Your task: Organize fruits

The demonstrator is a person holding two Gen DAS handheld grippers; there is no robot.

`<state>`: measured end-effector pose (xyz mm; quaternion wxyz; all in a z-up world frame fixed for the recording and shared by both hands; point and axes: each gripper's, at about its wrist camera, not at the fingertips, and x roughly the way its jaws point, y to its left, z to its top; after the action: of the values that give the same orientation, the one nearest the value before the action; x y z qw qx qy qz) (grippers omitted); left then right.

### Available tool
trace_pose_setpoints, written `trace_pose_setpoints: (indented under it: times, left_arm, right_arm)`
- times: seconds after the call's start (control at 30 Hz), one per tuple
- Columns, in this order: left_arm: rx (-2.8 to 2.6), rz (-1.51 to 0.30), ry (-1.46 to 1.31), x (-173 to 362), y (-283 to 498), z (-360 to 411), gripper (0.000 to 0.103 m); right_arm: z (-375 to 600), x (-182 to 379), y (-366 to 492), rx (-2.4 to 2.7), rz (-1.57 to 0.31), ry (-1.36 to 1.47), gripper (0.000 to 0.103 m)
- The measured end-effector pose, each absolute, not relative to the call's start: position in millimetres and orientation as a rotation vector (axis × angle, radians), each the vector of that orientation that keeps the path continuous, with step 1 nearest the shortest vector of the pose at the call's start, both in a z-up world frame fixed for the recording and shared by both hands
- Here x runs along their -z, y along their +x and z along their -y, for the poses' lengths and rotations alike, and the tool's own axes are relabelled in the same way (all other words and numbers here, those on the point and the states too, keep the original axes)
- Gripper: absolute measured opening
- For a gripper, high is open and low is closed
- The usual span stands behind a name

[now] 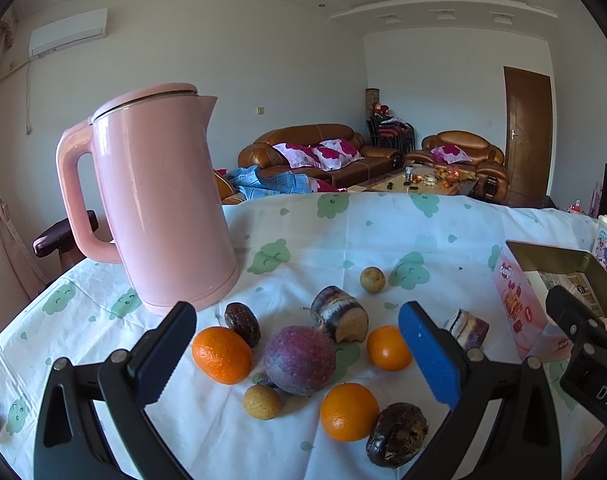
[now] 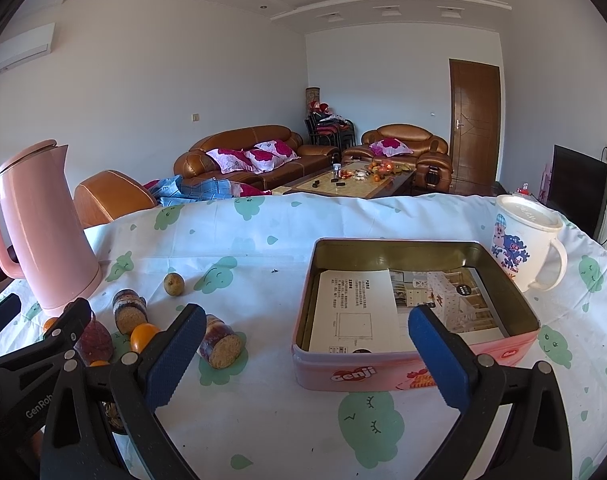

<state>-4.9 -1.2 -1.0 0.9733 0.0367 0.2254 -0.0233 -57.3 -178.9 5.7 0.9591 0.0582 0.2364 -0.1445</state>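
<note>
Both grippers are just hanging over the desk (image 2: 263,420) with nothing in them. The left gripper (image 1: 299,344) has its fingers spread wide over the fruit pile, and the right gripper (image 2: 307,344) is spread just as wide in front of the tin (image 2: 383,376).

Using the pink kettle (image 1: 155,200) as the landmark: the fruit is all loose on the cloth just in front of it and off to its right, none of it in the tin. Closest to the kettle's base is a dark wrinkly fruit (image 1: 242,323), touching an orange (image 1: 222,355). Right of those is a big purple round one (image 1: 299,360) with a cane piece (image 1: 341,314) behind it. Two more oranges (image 1: 388,348) (image 1: 349,411) sit further right, plus another dark fruit (image 1: 397,434) touching the nearer orange. A small tan fruit (image 1: 262,401) sits by the purple one, and another (image 1: 372,279) lies further back. A second cane piece (image 1: 469,328) lies between the pile and the tin.

The tin is well to the kettle's right, open, with just a paper sheet (image 2: 355,308) inside. A white mug (image 2: 523,244) stands just behind its far right corner.
</note>
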Motion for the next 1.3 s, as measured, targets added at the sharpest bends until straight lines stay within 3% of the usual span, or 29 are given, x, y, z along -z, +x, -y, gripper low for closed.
trace_pose_setpoints:
  times: [0.83,0.93,1.0,1.3]
  left_arm:
    - [0.056,-0.507,0.068,3.9,2.6,0.2,0.103]
    - [0.056,-0.511,0.067,4.0,3.5,0.0,0.103]
    - [0.058,-0.513,0.073,4.1,4.9,-0.2,0.103]
    - [-0.176,-0.47,0.159,-3.1,23.0,-41.7,0.103]
  right_arm:
    - [174.2,-3.7,-56.8,0.258,-0.486,0.109,0.1]
    - [174.2,-3.2,-56.0,0.253,-0.49,0.11,0.093]
    - [174.1,-1.7,-54.7,0.244,-0.501,0.113,0.083]
    - [155.7,4.1,-49.6,0.069,-0.546,0.117,0.081]
